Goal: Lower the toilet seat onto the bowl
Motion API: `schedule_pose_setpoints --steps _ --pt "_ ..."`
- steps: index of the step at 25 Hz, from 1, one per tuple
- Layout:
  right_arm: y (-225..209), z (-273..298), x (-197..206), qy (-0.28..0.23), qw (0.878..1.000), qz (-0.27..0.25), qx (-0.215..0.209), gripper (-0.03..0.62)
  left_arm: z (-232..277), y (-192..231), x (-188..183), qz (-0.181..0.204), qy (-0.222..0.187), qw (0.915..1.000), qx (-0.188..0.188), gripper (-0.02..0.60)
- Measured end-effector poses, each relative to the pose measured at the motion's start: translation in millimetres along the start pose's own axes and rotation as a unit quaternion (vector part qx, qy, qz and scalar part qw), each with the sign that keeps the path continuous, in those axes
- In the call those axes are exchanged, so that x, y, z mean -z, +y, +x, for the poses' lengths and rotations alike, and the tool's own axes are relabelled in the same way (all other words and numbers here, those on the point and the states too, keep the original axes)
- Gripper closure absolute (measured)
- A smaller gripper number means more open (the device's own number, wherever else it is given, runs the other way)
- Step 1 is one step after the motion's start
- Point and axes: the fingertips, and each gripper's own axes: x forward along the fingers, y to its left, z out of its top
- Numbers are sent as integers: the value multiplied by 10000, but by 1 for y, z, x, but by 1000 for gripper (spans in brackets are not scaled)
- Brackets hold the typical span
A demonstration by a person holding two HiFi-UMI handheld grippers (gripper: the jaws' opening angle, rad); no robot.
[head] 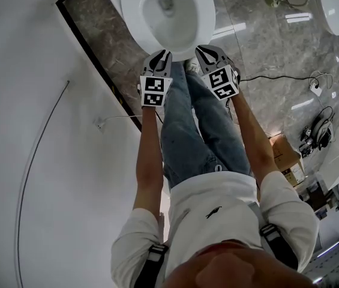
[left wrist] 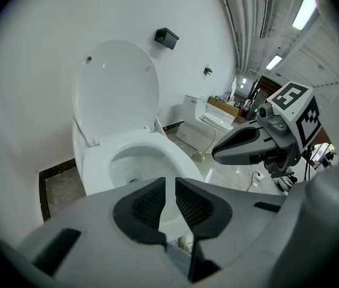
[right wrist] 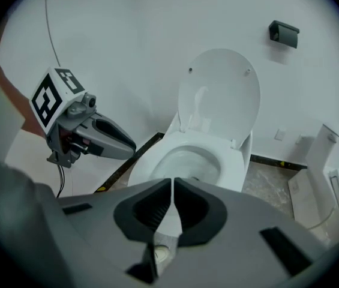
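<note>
The white toilet seat (head: 134, 8) lies flat on the bowl (head: 168, 18), and the lid (left wrist: 118, 89) stands upright against the wall. In the right gripper view the seat (right wrist: 234, 161) and the raised lid (right wrist: 220, 92) show the same. My left gripper (head: 162, 54) hovers in the air just before the bowl's front rim, its jaws a narrow gap apart with nothing between them (left wrist: 170, 182). My right gripper (head: 204, 50) hangs beside it at the same height, its jaws closed together and empty (right wrist: 173, 182). Neither gripper touches the toilet.
A white wall (head: 31, 101) with a thin cable runs along the left; dark marble floor (head: 259, 35) lies to the right. A black box (left wrist: 166, 38) hangs on the wall above the lid. A second toilet (left wrist: 208, 122), cardboard boxes (head: 286, 155) and cables stand further right.
</note>
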Motion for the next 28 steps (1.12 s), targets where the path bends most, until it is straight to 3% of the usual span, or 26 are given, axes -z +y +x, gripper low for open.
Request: schedule_pose_setpoints --steps 11,28 --pt "-14 -38 -67 -638 9978 -143 137 565 -31 5 -60 252 -593 9976 -243 549" --pt "-20 -77 -113 -1077 9936 -261 234 565 -74 2 -110 380 -985 9931 -519 552"
